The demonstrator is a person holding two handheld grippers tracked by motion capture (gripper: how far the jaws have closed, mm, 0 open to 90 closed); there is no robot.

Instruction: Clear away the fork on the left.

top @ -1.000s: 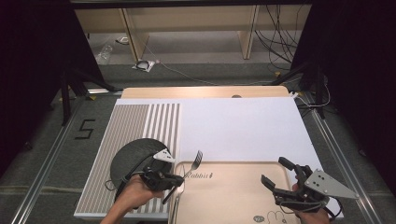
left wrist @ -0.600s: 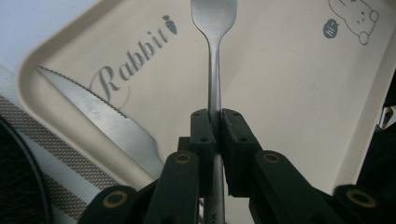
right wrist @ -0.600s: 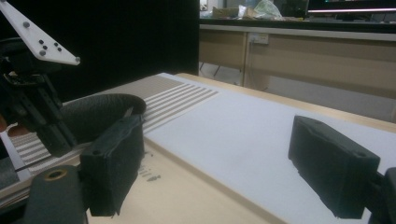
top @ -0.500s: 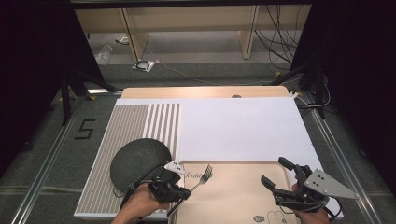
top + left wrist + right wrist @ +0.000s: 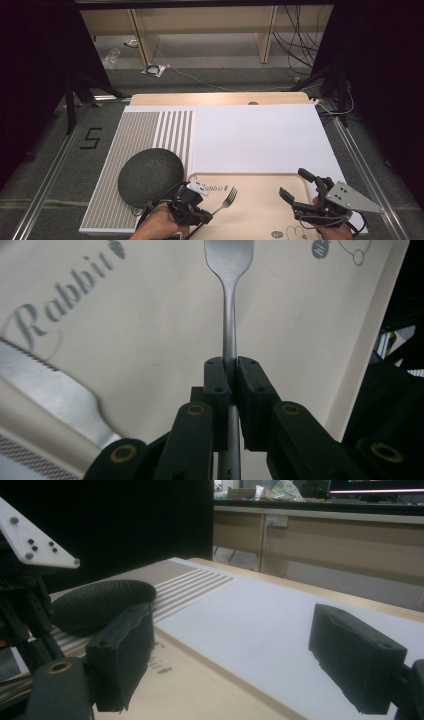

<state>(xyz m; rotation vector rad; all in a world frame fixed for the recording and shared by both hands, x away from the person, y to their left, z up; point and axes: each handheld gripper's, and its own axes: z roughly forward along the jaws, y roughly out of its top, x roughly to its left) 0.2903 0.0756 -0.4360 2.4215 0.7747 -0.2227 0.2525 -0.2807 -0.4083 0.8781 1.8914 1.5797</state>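
Two hand-held grippers at one table (image 5: pixel 260 135). One tray (image 5: pixel 260 210), one dark round plate (image 5: pixel 150 175) left of it, one fork (image 5: pixel 226 196). Left hand-held gripper (image 5: pixel 197 216) is clamped tight on the fork handle; tines hang over the tray's left part near the "Rabbit" print. Right hand-held gripper (image 5: pixel 295 192) sits wide apart, holding nothing, over the tray's right edge. Step looks like placing the fork: best to lower it flat, handle level, let go only once it rests, clear of the plate.
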